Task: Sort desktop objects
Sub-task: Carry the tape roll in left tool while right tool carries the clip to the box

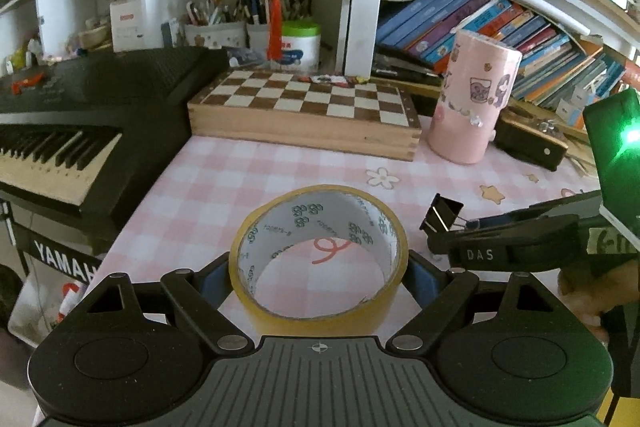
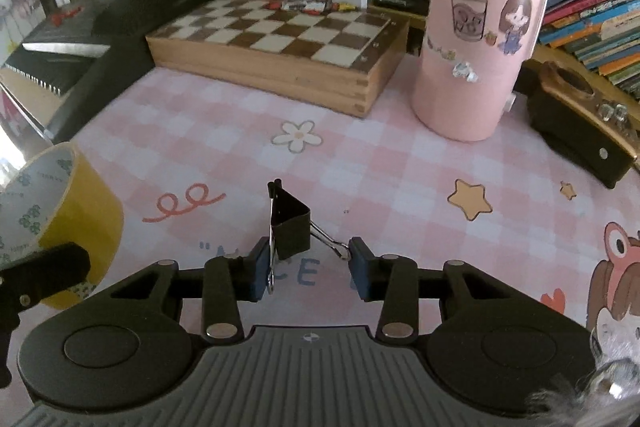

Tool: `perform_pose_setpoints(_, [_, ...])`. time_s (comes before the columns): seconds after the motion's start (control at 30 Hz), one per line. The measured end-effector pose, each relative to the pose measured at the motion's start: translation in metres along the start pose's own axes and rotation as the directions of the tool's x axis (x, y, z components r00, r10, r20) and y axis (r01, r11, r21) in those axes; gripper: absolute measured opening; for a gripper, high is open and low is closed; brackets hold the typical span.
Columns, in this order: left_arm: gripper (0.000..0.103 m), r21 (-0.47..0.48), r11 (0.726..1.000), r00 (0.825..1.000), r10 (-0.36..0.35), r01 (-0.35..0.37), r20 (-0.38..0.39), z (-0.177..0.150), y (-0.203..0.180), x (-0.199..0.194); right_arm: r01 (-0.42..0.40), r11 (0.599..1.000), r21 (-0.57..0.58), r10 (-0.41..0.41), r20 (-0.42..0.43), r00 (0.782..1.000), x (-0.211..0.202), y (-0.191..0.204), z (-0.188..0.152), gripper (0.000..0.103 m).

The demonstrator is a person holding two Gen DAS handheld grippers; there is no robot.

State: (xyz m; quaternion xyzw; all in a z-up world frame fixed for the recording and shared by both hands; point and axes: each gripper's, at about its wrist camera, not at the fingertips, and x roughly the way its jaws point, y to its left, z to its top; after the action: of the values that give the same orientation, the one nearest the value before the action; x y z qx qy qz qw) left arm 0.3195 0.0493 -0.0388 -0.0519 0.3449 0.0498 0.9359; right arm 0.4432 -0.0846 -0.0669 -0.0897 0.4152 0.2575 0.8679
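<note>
Your left tongs [image 1: 319, 277] pinch the roll of yellow tape [image 1: 319, 255] across its outer wall, the roll lying tilted between the blue pads just above the pink checked table [image 1: 240, 179]. Your right tongs [image 2: 308, 269] press in on the black binder clip [image 2: 291, 227] by its wire handles, one against each pad. No earlier view is given, so only that is certain. The roll should feel light and stiff, though its smooth side may slip; squeezing the middle of the wall looks safest. The clip is small, hard and springy, and I judge that wire handles can swivel, so a hold nearer the body would steady it. Ahead stand the chessboard box [image 1: 304, 115] and the tall pink cup [image 2: 476, 43], a keyboard [image 1: 60, 147] to the left; the cup looks easiest to knock over.
</note>
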Motion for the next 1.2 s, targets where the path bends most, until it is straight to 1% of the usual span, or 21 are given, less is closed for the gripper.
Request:
perform_pose_setpoints(0.3, [0.088,0.001,1.0,1.0,-0.002,0.002,0.028,-0.004,0.002,-0.02,-0.004,1.0,0.016,0.004,0.045,0.999,-0.027,0.009,0.0,0.038])
perform_pose_setpoints(0.63, [0.088,-0.001,1.0,0.998,-0.025,0.025,0.057,-0.015,0.01,-0.051,0.009,0.999,0.044,-0.013,0.096,0.995,-0.07,0.025,-0.012,0.038])
perform_pose_setpoints(1.07, [0.088,0.03,0.996,0.987,-0.087,0.084,0.136,-0.031,0.025,-0.11,0.056,0.994,0.096,-0.067,0.12,0.99,-0.129,0.057,-0.053,0.038])
perform_pose_setpoints(1.2, [0.088,0.043,0.994,0.983,-0.11,0.105,0.147,-0.04,0.029,-0.126,0.067,0.992,0.105,-0.081,0.128,0.988,-0.143,0.07,-0.068,0.038])
